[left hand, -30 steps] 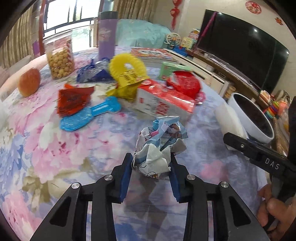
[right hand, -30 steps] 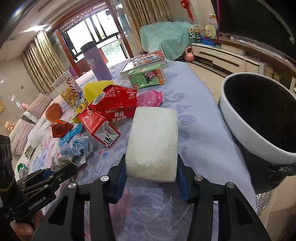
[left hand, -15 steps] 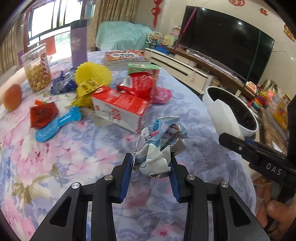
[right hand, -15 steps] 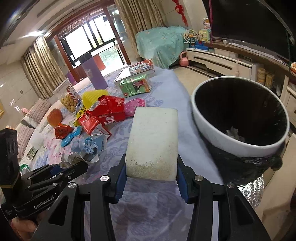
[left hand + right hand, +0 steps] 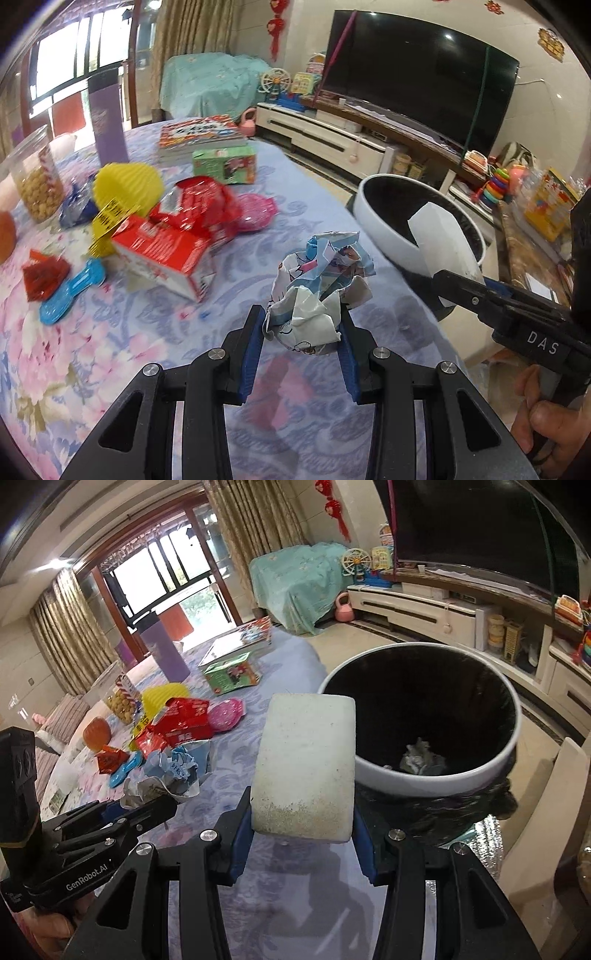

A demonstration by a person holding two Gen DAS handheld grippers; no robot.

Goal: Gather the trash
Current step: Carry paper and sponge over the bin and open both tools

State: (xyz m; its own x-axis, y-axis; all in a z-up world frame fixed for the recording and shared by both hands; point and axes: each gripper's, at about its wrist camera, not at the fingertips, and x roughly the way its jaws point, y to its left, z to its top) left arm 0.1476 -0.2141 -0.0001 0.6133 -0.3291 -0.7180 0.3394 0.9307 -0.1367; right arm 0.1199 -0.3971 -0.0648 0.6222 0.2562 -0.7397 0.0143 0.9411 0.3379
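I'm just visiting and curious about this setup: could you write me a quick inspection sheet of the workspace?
Surface: floral tablecloth, crowded.
Job's things: crumpled printed paper ball; white foam block; white bin with black liner, some trash inside.
Clutter: red carton, yellow ruffled wrapper, green box, snack jar.
Grippers: left gripper clamps the paper; right gripper clamps the block.
Cables: nothing seen.
Surroundings: television, curtains, windows.

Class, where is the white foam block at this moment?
The white foam block is clamped in the right gripper, held above the table edge just left of the white bin in the right wrist view.
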